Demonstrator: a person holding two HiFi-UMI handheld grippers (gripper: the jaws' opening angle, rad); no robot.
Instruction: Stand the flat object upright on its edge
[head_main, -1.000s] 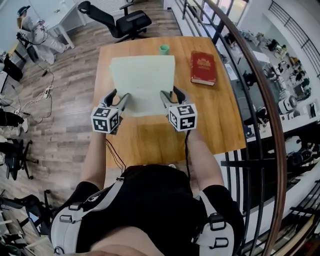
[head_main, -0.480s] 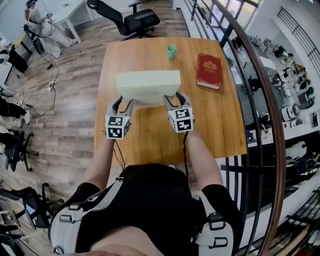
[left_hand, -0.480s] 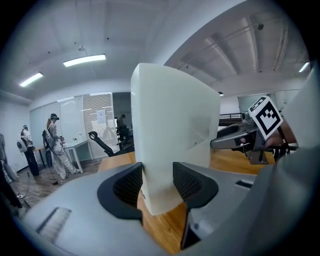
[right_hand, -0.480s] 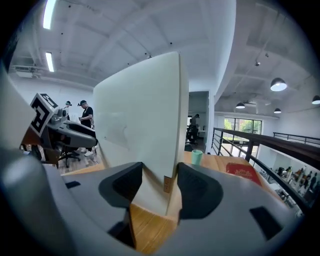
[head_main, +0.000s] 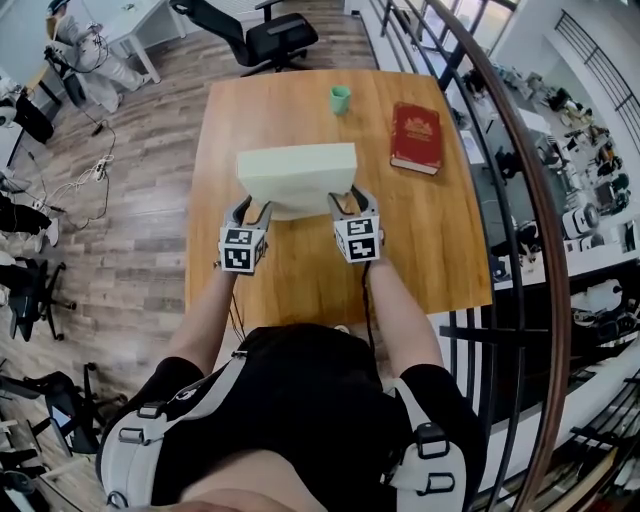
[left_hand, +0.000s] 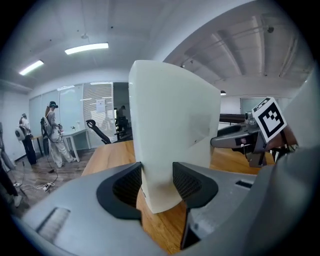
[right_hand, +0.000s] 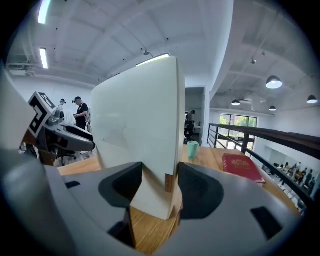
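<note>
A pale cream slab (head_main: 296, 175) stands almost upright on its long edge over the wooden table (head_main: 300, 285). My left gripper (head_main: 252, 210) is shut on its lower left corner and my right gripper (head_main: 345, 203) on its lower right corner. In the left gripper view the slab (left_hand: 170, 125) rises between the pads of the left gripper (left_hand: 156, 182), whose jaws have just been closing on it. In the right gripper view the slab (right_hand: 137, 130) fills the right gripper (right_hand: 160, 182) the same way. The bottom edge is close to the wood; I cannot tell whether it touches.
A red book (head_main: 417, 137) lies at the table's far right and a small green cup (head_main: 341, 98) stands at the far edge. A curved metal railing (head_main: 520, 200) runs along the right. An office chair (head_main: 270, 35) stands beyond the table.
The slab has tipped from a slanting, face-up hold to nearly upright. Both grippers have sunk with it toward the table.
</note>
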